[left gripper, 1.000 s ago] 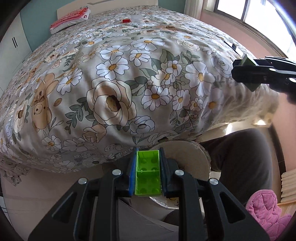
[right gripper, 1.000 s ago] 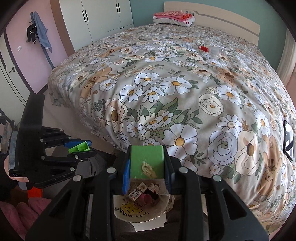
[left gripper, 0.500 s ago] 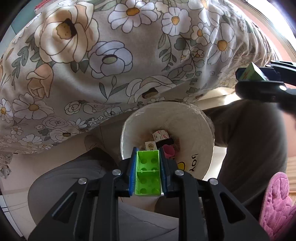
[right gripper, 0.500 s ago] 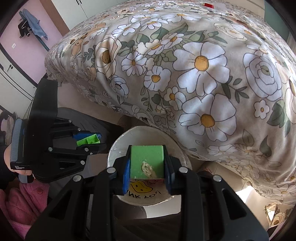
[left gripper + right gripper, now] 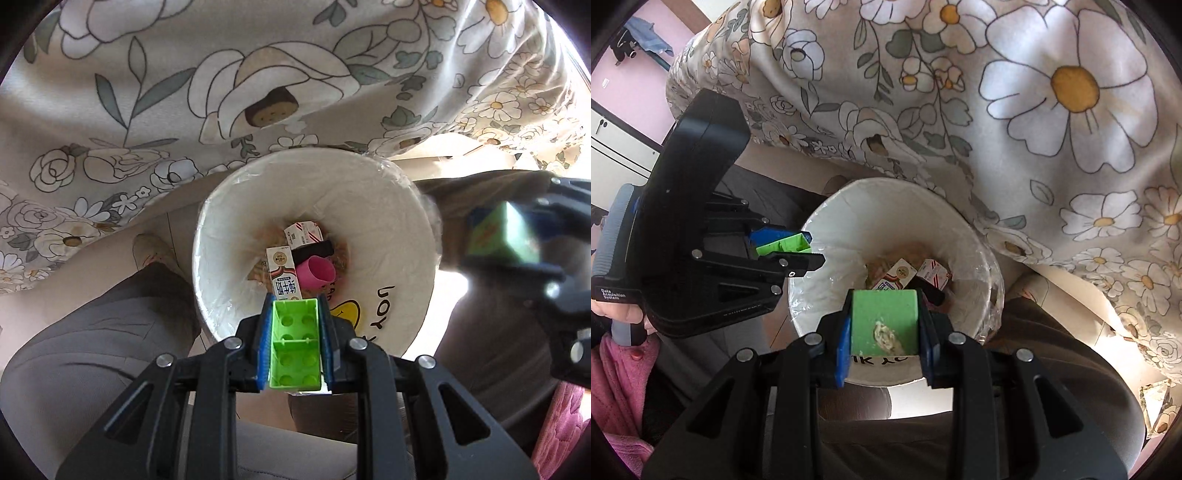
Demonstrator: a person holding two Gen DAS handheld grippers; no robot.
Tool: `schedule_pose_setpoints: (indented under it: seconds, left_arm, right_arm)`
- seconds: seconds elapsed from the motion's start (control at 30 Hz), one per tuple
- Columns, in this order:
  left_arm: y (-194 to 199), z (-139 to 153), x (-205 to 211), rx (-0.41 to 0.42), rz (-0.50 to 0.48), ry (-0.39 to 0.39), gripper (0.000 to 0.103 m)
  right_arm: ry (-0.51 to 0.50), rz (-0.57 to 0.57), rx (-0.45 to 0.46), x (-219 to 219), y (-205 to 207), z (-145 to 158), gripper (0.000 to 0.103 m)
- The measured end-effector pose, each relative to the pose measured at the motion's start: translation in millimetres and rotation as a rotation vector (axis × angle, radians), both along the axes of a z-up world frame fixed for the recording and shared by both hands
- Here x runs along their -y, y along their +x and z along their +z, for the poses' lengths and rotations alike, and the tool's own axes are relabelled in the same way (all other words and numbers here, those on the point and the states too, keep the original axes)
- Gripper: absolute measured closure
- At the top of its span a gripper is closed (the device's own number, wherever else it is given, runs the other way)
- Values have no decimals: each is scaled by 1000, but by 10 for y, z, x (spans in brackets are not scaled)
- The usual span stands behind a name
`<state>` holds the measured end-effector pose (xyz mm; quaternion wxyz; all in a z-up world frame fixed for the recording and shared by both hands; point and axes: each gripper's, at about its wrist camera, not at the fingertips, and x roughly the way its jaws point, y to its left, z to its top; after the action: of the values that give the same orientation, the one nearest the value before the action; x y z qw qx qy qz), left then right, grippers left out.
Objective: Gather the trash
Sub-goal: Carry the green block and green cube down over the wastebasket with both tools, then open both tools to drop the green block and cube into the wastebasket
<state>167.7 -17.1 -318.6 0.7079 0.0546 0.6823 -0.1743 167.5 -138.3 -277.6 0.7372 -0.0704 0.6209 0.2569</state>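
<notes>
My left gripper [image 5: 294,314] is shut on a bright green toy brick [image 5: 294,347], held over the near rim of a white trash bin [image 5: 391,229] lined with clear plastic. My right gripper [image 5: 884,314] is shut on a green cube [image 5: 884,314] with a pale smear, also above the bin's near rim [image 5: 820,295]. Inside the bin lie small cartons [image 5: 283,275] and a pink cup [image 5: 317,271]. The left gripper with its brick [image 5: 783,245] shows at left in the right wrist view; the right gripper with its cube [image 5: 502,236] shows blurred at right in the left wrist view.
A bed with a floral cover [image 5: 221,92] hangs just behind the bin [image 5: 1052,110]. The person's grey trouser legs [image 5: 92,350] flank the bin. A pink garment [image 5: 617,369] is at the lower left, and a pink slipper [image 5: 561,424] at lower right.
Both grippers have tilted down from the bed top and moved closer over the bin, still holding their green pieces. The bin now fills the middle of both views.
</notes>
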Motion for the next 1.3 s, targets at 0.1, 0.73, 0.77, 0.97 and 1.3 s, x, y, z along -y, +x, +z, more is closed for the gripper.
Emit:
schedule_pose_setpoints:
  seconds: [0.1,0.73,0.77,0.97,1.3]
  left_arm:
    - [56,-129,21,-31,14,0,79]
    - [275,-861,-11,-216,119,-4,79]
    - [281,-894,-7,-221,120,0,79]
    - [300,-1009,-27,-253,144,-12,79]
    - [298,-920,-66,-204,181,12,38]
  right_arm:
    - [-17,9,-20,-58,14,-146,72]
    - [-127,-92,-271,-118,311,-1170,72]
    - [-132,-100,-287,-113,317,-1229,72]
    - [-122,-141,-336,-133,311,-1411,71]
    - [-127,-186,-333,-46,324,-1434,40]
